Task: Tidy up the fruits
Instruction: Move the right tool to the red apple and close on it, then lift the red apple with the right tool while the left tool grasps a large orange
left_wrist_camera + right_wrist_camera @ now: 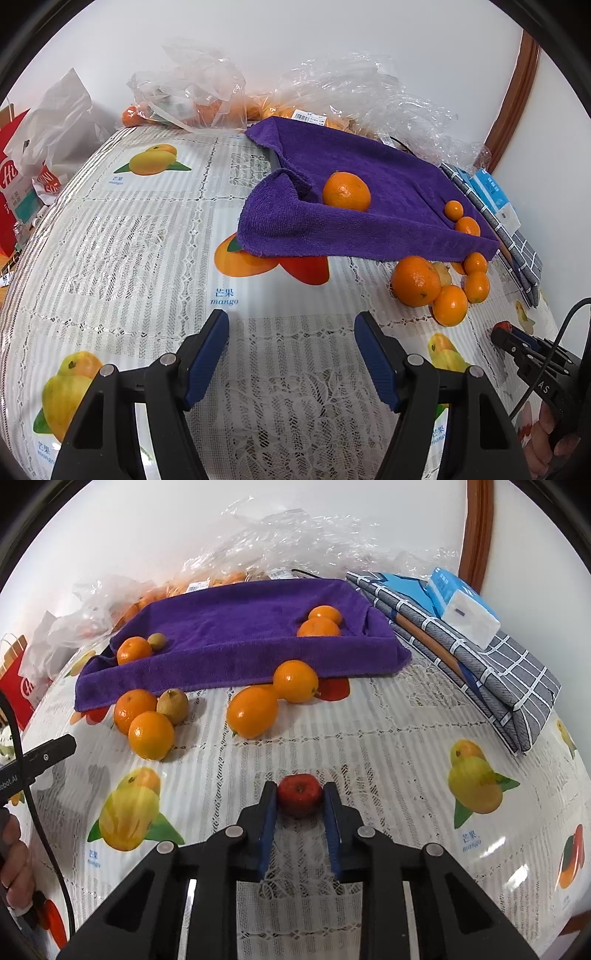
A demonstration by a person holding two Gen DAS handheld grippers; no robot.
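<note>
A purple towel [354, 192] [251, 635] lies at the back of the table with oranges on it: one big orange [346, 191], two small ones [320, 622] at its right end, and an orange with a small green-brown fruit [157, 641] at its left. Several oranges [253, 710] [415, 281] and a brownish fruit [173, 706] lie on the tablecloth in front of the towel. My left gripper [291, 325] is open and empty over the cloth. My right gripper [300, 794] is shut on a small red fruit [299, 794] just above the table; it also shows in the left wrist view [503, 328].
Clear plastic bags [207, 92] with more oranges sit along the back wall. A folded grey checked cloth [480, 657] with a blue tissue pack [461, 605] lies at the right. A red paper bag [14, 173] stands at the left edge. The tablecloth [147, 240] has fruit prints.
</note>
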